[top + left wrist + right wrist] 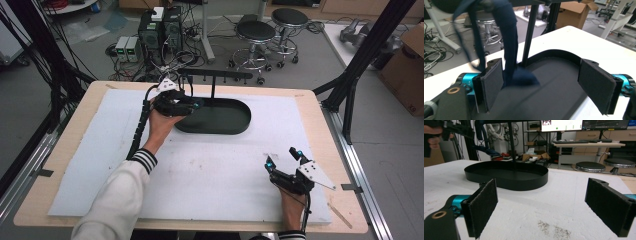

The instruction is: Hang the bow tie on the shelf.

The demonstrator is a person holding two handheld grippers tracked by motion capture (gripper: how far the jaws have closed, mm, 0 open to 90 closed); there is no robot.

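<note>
Risk: dark navy cloth strap (509, 37), hanging from black T-bar stand (530, 32), is brushing the gaping, empty left gripper (546, 85) and possibly snagging off; right gripper (549, 207) idling open.

We see open mat (210, 175) ahead of the right gripper (285, 160), black tray (220, 122) mid-table, its upright post (529, 35) and hanging dark strap (509, 37) blocking the left gripper (541, 82).
</note>
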